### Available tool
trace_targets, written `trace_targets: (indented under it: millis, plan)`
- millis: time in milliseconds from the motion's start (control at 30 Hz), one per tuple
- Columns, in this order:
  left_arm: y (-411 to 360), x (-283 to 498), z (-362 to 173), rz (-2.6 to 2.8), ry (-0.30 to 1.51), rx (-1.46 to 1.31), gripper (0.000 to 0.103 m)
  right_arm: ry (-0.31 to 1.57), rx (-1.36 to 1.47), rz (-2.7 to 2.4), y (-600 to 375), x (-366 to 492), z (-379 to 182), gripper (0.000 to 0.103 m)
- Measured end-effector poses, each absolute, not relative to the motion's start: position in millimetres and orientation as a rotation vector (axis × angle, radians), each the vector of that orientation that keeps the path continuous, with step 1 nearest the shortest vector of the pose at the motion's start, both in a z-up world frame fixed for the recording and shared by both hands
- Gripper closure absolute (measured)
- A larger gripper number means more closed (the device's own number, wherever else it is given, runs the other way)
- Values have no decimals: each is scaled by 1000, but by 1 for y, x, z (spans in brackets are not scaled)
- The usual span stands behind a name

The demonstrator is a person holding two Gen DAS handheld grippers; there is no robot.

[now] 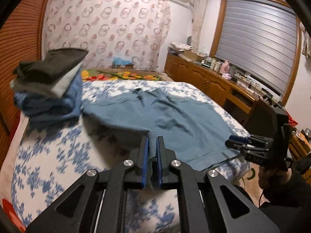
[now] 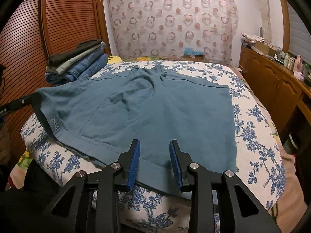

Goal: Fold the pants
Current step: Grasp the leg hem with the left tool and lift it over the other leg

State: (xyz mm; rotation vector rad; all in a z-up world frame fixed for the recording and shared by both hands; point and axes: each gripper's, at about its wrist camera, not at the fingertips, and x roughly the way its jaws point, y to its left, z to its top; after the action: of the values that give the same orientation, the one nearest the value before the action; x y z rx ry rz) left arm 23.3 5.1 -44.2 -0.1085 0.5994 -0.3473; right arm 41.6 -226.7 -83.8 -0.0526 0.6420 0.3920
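White bedding with a blue flower print (image 2: 250, 116) covers the bed, and behind it hangs a pale curtain with ring patterns (image 2: 175, 19). On the bedding lie the teal-blue cotton pants (image 2: 155, 106), spread flat across the middle. At about ten o'clock from them stands a pile of folded clothes – jeans under grey and dark pieces (image 2: 77, 64). The left gripper (image 1: 152, 141) is clenched on a corner of the pants' near hem, lifting it off the bedding. The right gripper (image 2: 154, 147) sits at six o'clock of the pants – its blue pads (image 2: 134, 165) stand apart on both sides of the hem fabric, but I cannot tell if they press it.
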Motion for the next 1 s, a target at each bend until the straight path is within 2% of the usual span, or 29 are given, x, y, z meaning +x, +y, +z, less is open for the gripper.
trace_targets:
  millis: [467,767,1000]
  plan:
    - [-54,60,-19,-488,580,-33,94,584,-4,397,-243,39,-78,70]
    - [-86,76,-12,-535,587,15,94,570,35,382,-262,45,-79,49]
    - [-85,82,-19,-461,620,2,93,578,38,382,-262,49,-81,46]
